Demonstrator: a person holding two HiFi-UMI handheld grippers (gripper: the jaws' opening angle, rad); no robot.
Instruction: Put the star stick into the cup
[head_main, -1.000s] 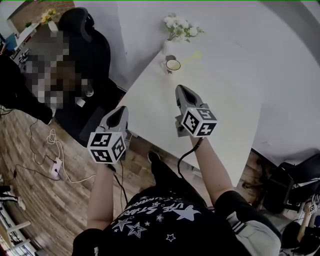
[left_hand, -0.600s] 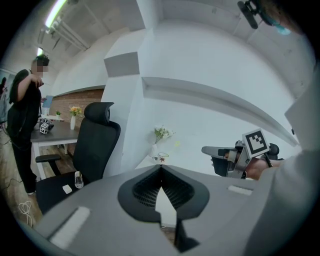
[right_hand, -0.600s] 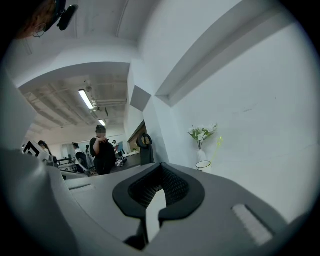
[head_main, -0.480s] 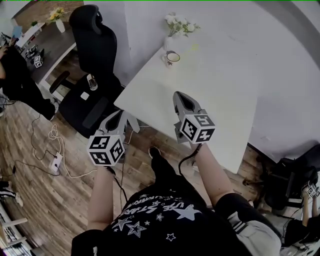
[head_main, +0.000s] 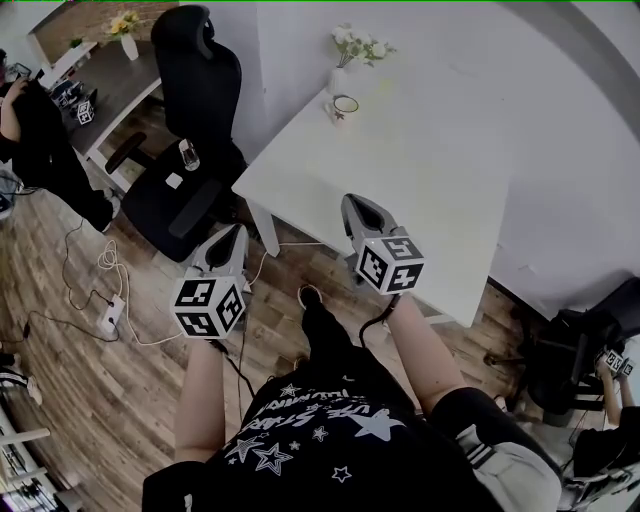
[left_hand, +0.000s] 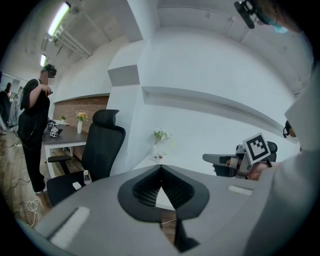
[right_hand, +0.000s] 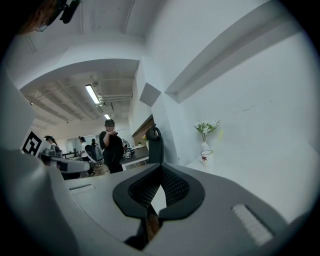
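Yellow near the table's (head_main: 430, 190) far corner, the star stick (right_hand: 220, 133) looks light, thin, pinchable mid-shaft; left gripper (head_main: 232, 235) and right gripper (head_main: 358, 205) are closed, empty.

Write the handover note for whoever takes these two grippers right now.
Left gripper: shut, empty, held off the table's near edge, above the floor.
Right gripper: shut, empty, over the near edge of the white table.
Cup: at the table's far corner, beside the flowers.
Star stick: probably the small yellow thing by the flowers; too small to be sure.
Done: nothing, the stick is not picked up.
Left: reach the far corner, grip the stick, put it into the cup.
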